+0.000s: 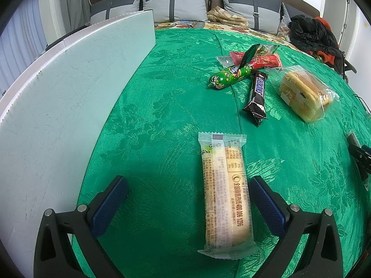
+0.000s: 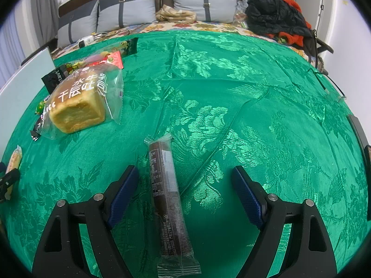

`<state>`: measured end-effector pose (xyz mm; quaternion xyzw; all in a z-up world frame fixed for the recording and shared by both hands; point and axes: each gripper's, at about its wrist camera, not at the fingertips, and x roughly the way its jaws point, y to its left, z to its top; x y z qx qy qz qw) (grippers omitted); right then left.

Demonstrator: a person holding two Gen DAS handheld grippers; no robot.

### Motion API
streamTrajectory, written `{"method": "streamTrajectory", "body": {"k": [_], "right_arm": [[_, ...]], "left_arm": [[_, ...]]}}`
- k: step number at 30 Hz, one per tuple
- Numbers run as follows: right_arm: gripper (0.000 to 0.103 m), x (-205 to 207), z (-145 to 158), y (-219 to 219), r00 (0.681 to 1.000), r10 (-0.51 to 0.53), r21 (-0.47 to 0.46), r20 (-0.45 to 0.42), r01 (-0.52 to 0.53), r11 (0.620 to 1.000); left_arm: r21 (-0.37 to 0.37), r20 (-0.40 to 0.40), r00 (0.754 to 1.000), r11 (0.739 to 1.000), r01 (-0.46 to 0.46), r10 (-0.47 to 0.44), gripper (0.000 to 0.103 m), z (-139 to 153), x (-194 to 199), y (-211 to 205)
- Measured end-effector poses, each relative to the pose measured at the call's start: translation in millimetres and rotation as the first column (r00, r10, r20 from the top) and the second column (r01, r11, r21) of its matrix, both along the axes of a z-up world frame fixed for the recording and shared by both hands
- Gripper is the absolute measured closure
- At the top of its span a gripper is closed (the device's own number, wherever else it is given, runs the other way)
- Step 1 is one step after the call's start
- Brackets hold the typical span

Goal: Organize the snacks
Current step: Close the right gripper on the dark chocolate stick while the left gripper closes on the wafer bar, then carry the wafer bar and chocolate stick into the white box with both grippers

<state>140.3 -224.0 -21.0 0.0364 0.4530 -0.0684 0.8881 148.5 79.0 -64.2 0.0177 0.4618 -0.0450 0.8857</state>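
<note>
A pale cake bar in a clear wrapper (image 1: 223,194) lies lengthwise on the green cloth between the fingers of my left gripper (image 1: 186,188), which is open; the bar rests close to the right pad (image 1: 266,205) without being pinched. A dark chocolate bar in a clear wrapper (image 2: 165,192) lies between the spread fingers of my right gripper (image 2: 185,178), nearer the left pad (image 2: 125,190), with a gap on both sides. That gripper is open too. Farther off lie a bagged bread loaf (image 1: 301,92) (image 2: 78,102), a Snickers bar (image 1: 257,92) and a green sausage snack (image 1: 229,77).
A white box wall (image 1: 69,106) stands along the left side of the green tablecloth (image 2: 243,92). Red and green packets (image 1: 262,58) lie behind the pile. Beyond the table are grey cushions (image 1: 176,4) and dark clothing (image 2: 273,16). A black cable (image 2: 329,83) lies at the right edge.
</note>
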Motion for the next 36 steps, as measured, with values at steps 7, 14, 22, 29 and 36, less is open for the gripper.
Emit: {"method": "streamTrajectory", "body": {"k": [7,14,22,29,36], "right_arm": [[0.018,0,0,0,1.000,0.000,0.000,0.000,0.000,1.000],[0.018,0,-1,0,1.000,-0.001,-0.001,0.000,0.001,1.000],[0.016,1,-3,-3,1.000,0.001,0.006,-0.001,-0.001,1.000],[0.013,30,9,-33,0.984,0.069,0.228,-0.163,-0.030,0.973],[0.013,53,19,-81,0.926,-0.049,0.437,-0.374,0.223,0.871]], "left_arm": [[0.000,0.000,1.000,1.000,0.000,0.000,0.000,0,0,0],[0.000,-0.001,1.000,1.000,0.000,0.000,0.000,0,1,0],[-0.005,-0.143,0.983,0.993,0.118,-0.117,0.001,4,9,2],[0.017,-0.166,0.972,0.985,0.171,-0.166,0.073,16,1,-27],[-0.105,-0.143,0.979,0.986,0.132,-0.146,0.074,21,-18,-31]]}}
